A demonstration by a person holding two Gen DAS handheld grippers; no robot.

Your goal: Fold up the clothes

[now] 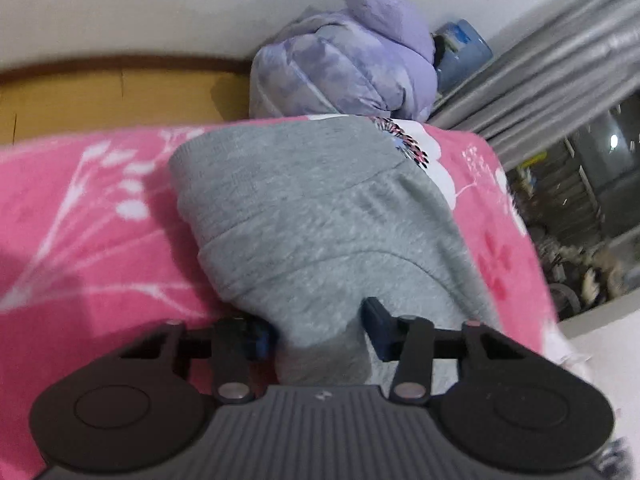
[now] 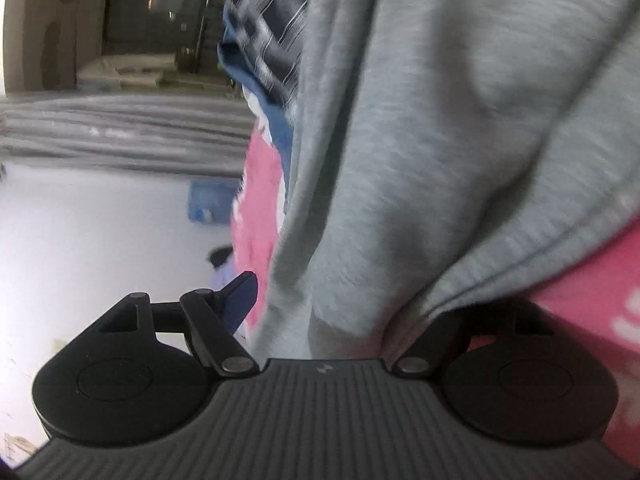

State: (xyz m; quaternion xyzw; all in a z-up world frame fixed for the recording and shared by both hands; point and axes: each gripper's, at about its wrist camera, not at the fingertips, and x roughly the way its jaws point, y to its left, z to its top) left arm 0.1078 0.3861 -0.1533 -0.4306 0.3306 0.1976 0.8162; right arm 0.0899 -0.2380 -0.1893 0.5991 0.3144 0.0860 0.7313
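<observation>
A grey sweat garment (image 1: pixel 304 216) lies folded over on a pink flowered blanket (image 1: pixel 88 232). In the left wrist view my left gripper (image 1: pixel 320 334) is at its near end, and the blue pads (image 1: pixel 378 330) pinch a bunch of the grey cloth between them. In the right wrist view the same grey garment (image 2: pixel 440 140) fills the frame, blurred, and drapes across my right gripper (image 2: pixel 340 312). Its left finger (image 2: pixel 240 300) stands clear of the cloth and spread wide. The cloth hides the right finger.
A lilac padded quilt bundle (image 1: pixel 344 60) sits at the bed's far end against a white wall, with a blue water jug (image 1: pixel 464 52) beside it. Grey curtains (image 1: pixel 560 72) and a dark window are on the right. A blue and dark plaid cloth (image 2: pixel 264 56) lies beyond the garment.
</observation>
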